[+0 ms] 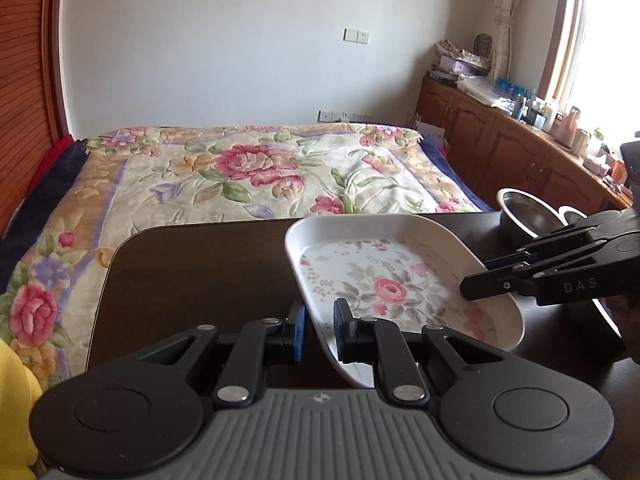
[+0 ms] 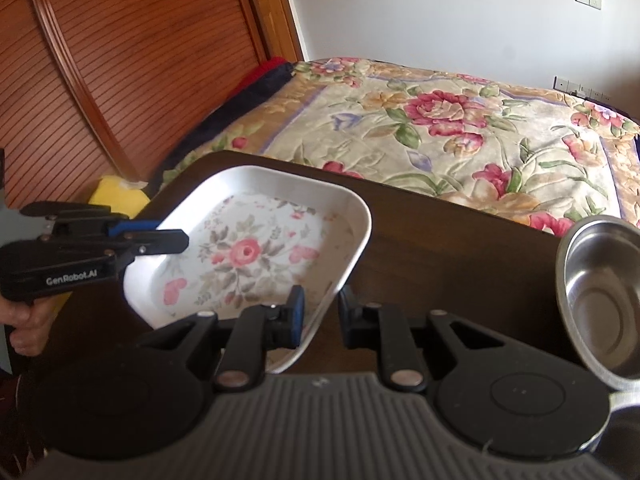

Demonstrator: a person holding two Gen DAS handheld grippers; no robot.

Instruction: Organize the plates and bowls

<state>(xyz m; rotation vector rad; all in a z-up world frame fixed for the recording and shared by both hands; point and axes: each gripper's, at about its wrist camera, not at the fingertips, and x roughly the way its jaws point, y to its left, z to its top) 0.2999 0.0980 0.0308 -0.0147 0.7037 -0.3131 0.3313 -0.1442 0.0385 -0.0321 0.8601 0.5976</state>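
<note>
White square plate [image 1: 384,280] with pink rose print, lifted and tilted over the dark wooden table [image 1: 192,272], its far rim higher in the left wrist view. Left gripper [image 1: 320,330] straddles the plate's near-left rim, blue pads either side of the edge, gap between fingers still visible; cannot tell if it pinches the rim. Right gripper [image 2: 320,312] straddles the opposite rim [image 2: 340,280] the same way, one finger inside the plate, one outside; grasp also unclear. In each view the other gripper shows from the side with its fingertip lying over the plate rim. Steel bowl [image 2: 604,300] sits on the table to the right of the plate, apart from it, empty. A hand [image 2: 24,324] grips the left tool handle. Bed with floral blanket [image 1: 248,168] beyond the table, wooden cabinets [image 1: 500,148] along the window wall
</note>
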